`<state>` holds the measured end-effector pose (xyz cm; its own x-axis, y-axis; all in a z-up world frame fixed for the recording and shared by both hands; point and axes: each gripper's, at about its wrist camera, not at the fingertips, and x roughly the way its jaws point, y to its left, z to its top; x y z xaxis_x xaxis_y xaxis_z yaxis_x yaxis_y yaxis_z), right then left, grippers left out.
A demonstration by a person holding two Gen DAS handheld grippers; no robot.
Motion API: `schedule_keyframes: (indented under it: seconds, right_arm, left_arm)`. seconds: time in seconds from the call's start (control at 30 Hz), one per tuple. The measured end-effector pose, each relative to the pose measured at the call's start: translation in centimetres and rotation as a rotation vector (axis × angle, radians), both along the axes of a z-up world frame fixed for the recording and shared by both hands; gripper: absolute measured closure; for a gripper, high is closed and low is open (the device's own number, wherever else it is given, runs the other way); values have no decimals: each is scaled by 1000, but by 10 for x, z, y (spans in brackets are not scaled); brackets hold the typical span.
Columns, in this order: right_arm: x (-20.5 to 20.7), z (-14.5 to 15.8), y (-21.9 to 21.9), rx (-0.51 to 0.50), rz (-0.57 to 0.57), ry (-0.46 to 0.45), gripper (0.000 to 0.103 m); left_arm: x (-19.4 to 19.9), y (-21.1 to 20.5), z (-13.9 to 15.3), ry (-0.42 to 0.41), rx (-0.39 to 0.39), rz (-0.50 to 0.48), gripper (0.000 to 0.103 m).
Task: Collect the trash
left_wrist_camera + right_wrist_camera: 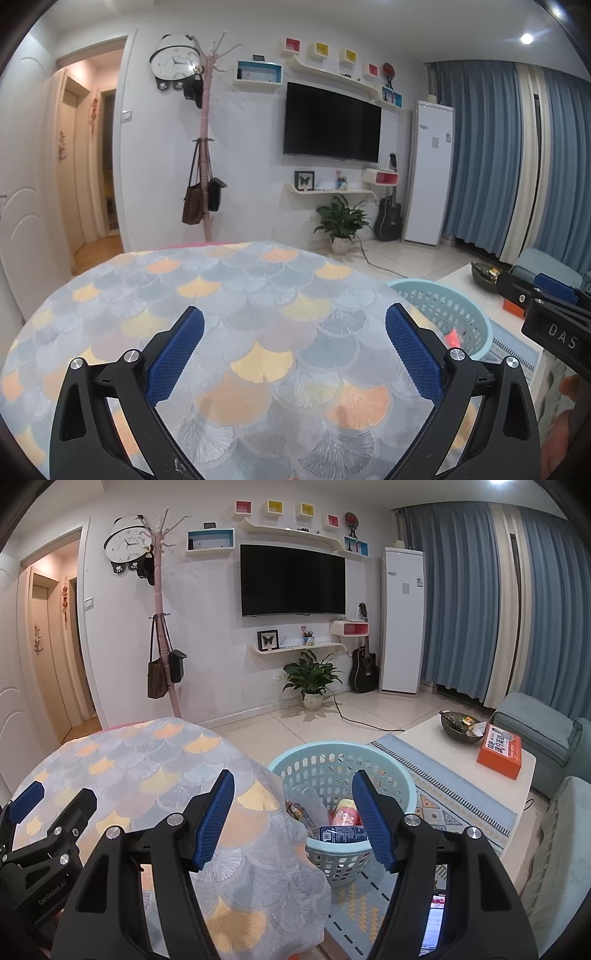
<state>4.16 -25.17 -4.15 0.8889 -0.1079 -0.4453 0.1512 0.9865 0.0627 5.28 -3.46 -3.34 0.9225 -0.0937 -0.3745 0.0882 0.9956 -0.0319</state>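
Note:
A light blue perforated basket [397,771] stands on the floor beside a round table [147,768] covered in a fan-patterned cloth. Inside it lie a dark blue carton [341,833], a red and yellow package [345,810] and other wrappers. My right gripper [293,818] hovers open above the table edge and the basket, nothing between its blue pads. My left gripper [295,354] is open over the tablecloth [258,302], also empty. The basket [443,302] shows at the right of the left wrist view. Each gripper appears at the edge of the other's view.
A low white coffee table [461,760] holds a dark bowl [460,725] and an orange box [500,751]. A patterned rug [443,805] lies under the basket. Blue sofa seats [532,731] are at right. A coat rack [162,627], plant [312,679] and guitar [364,668] line the far wall.

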Motion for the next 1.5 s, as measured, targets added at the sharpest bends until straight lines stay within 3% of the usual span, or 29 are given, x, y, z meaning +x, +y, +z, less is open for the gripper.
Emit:
schedule_keyframes:
  seconds: [0.37, 1.5]
  right_arm:
    - [2, -5, 2, -4, -5, -7, 36]
    - [-3, -9, 4, -2, 26, -20, 36]
  left_arm:
    - [-2, 3, -1, 17, -24, 4, 7]
    - [-1, 4, -2, 20, -5, 6, 7]
